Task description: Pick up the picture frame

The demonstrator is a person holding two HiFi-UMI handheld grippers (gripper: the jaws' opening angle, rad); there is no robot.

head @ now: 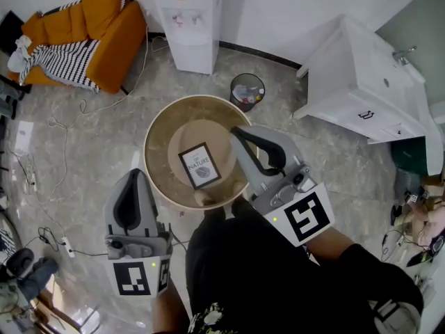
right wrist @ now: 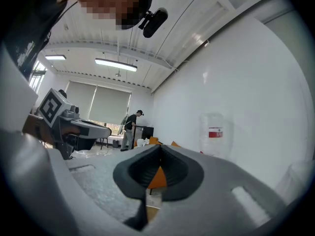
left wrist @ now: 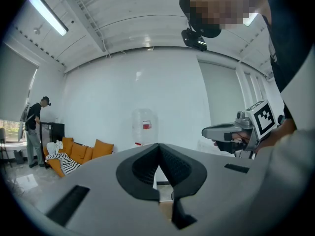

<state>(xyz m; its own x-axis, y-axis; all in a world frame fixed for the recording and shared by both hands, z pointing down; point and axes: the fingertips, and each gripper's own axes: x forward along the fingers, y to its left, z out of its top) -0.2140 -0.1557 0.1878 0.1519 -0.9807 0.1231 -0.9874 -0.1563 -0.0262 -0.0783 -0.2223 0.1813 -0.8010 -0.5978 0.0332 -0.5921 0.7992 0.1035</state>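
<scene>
While a person in dark clothing (head: 257,277) stands over a round wooden table (head: 149,160), two handheld grippers are held out roughly level. Each has its jaws pressed fully together, with nothing caught between them.

The picture frame (head: 200,165) sits near the middle of the table, on a paler round patch of the top. It is a small dark frame around a white print with a dark leaf shape. From above it looks to be lying flat, though it could be propped at a shallow tilt.

The left gripper (head: 137,174) is outside the table's rim. The frame is ahead of its closed tips and off to its right, well apart from them. The right gripper (head: 236,132) reaches in over the table's edge. The frame is just beside it on its left, level with the middle of its jaws rather than in front of their tips, and apart from them. The frame therefore lies between the two grippers, closer to the right one, and neither touches it.

Beyond both grippers, against the white wall, stands a water dispenser (head: 189,19). A small waste bin (head: 247,91) stands on the floor past the table, ahead of the right gripper. An orange sofa (head: 104,33) with a striped throw is far off to the left gripper's left. A white cabinet (head: 361,82) is off to the right gripper's right.
</scene>
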